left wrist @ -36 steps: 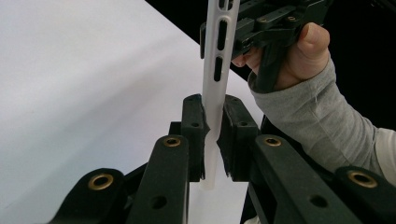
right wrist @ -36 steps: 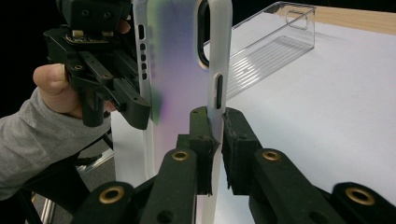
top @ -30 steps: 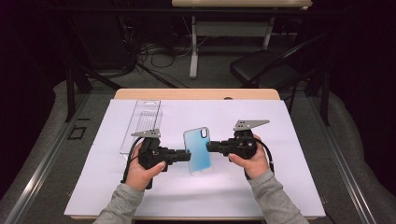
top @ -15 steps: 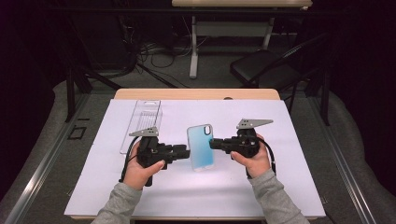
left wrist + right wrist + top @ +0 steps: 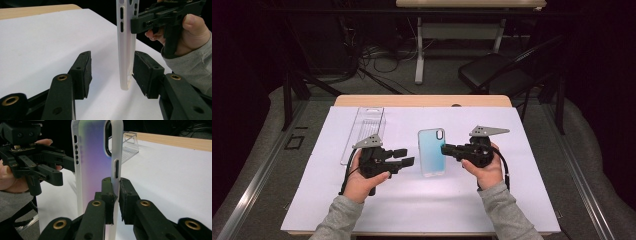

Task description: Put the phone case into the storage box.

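Two tongs: right (image 5: 446, 149) pinches phone case (image 5: 431, 152), left (image 5: 404, 157) just released.

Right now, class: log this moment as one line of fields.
left claw: just opened, off case | right claw: shut on case edge | case: upright on sheet | tray: untouched

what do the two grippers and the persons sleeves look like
Both the left gripper and the right gripper are matte black, each with two blocky jaws on linked bars with brass-coloured pivot rings. Each carries a grey three-cornered plate on top and trails a black cable. The sleeves are grey knit with ribbed cuffs.
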`<state>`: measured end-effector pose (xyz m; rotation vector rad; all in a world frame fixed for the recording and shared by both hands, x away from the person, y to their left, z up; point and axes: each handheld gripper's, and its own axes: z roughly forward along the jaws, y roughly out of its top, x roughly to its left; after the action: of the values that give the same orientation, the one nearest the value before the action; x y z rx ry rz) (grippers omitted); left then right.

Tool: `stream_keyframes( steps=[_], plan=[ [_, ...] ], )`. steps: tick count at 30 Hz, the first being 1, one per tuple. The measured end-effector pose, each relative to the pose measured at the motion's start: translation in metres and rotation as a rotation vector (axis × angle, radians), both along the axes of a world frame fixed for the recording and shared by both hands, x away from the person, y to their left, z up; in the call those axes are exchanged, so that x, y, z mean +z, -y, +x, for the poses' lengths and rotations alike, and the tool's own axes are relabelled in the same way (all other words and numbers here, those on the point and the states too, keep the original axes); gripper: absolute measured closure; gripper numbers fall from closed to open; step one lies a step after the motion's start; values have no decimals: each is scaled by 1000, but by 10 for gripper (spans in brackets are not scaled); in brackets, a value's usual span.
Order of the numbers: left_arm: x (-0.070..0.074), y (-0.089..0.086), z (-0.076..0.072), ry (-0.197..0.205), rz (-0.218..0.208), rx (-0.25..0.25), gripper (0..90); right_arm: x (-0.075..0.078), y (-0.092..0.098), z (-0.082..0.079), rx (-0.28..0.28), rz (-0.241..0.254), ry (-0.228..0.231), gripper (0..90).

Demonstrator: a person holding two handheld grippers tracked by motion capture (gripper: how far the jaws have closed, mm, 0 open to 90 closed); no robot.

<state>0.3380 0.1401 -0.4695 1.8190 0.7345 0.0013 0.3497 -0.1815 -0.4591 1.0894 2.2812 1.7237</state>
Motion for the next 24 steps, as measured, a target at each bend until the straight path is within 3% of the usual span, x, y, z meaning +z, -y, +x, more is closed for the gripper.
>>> stream_keyframes(
  steps=[3,7,16,24],
  plan=[
    [0,0,1,-4,12,12,492,0,1,0,-7,-2,6,834],
    [-2,-2,2,-40,11,23,486,1,1,-1,-15,-5,14,834],
    [-2,-7,5,-21,-2,60,479,2,2,-2,-44,3,31,834],
    [-4,-7,6,-41,11,81,480,2,-1,-5,-73,-19,70,834]
  ],
)
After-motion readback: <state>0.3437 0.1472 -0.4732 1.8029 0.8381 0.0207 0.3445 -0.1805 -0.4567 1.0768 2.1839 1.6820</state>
